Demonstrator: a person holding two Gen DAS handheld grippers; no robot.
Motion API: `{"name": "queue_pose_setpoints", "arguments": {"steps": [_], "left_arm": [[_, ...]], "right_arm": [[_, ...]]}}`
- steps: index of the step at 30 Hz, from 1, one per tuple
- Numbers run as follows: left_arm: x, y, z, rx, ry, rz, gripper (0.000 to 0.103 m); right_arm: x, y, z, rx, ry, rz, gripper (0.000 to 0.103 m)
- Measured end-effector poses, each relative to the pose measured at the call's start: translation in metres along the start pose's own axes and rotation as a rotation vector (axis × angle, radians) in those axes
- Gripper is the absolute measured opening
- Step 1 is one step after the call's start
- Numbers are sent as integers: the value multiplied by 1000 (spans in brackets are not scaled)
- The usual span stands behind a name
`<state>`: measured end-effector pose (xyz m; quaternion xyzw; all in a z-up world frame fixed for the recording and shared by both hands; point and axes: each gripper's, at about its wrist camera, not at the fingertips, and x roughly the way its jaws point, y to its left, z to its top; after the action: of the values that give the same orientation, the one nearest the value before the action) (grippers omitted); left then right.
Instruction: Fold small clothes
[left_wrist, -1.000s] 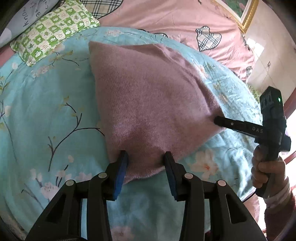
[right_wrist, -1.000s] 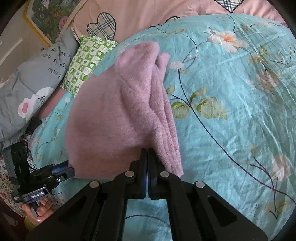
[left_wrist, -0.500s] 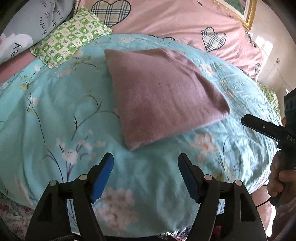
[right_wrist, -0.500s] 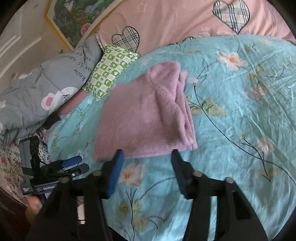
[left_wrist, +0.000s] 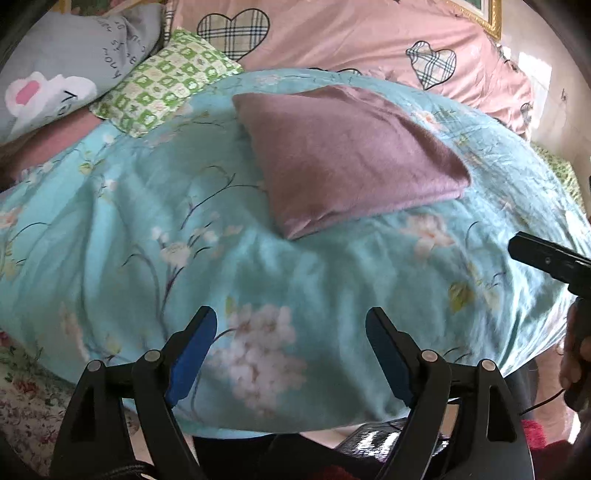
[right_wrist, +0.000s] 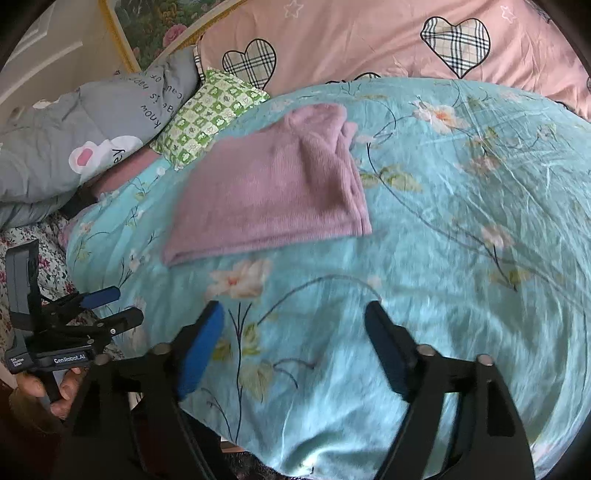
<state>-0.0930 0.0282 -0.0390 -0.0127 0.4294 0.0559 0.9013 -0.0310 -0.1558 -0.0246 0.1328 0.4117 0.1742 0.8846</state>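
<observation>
Now that both tools have let go and backed off, nothing is gripped: left gripper (left_wrist: 291, 354) hangs with jaws spread wide and empty over the near edge of the bed, and right gripper (right_wrist: 293, 349) likewise, wide open, holding nothing, above the teal floral quilt (left_wrist: 110, 229). A second ago the left jaws straddled the near corner of the garment and the right ones were clamped on its edge; half a second ago both were already open and pulling away, and they sit farther back now. The folded mauve knit garment (left_wrist: 347, 155) lies flat toward the far side of the quilt, well apart from both grippers, a compact rough rectangle; from the right wrist view the stacked layers show along its right edge (right_wrist: 280, 184). Its shape matches the earlier frames, so the release didn't disturb it. My read: this piece is folded and the retreat marks end of the step, either next item or done; no other loose clothing visible in either view. Beyond it: green checked pillow (right_wrist: 210, 114), grey printed pillow (right_wrist: 74, 140), pink heart-print cover (left_wrist: 332, 33) at the head of the bed.
</observation>
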Motion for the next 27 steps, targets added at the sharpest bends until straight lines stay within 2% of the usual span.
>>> {"name": "queue_pose_setpoints", "arguments": {"steps": [6, 11, 15, 20, 27], "left_arm": [[1, 7, 4, -1, -1, 22, 83], [-2, 14, 30, -14, -26, 47, 86], [-2, 20, 54, -30, -31, 23, 86], [0, 16, 78, 39, -41, 40, 90], [19, 21, 105, 98, -10, 71, 90]], "right_arm": [[4, 9, 2, -47, 26, -33, 86], [5, 24, 13, -141, 30, -41, 91], [7, 38, 27, -224, 20, -71, 95], [8, 50, 52, -246, -8, -36, 99], [20, 52, 89, -268, 41, 8, 102]]}}
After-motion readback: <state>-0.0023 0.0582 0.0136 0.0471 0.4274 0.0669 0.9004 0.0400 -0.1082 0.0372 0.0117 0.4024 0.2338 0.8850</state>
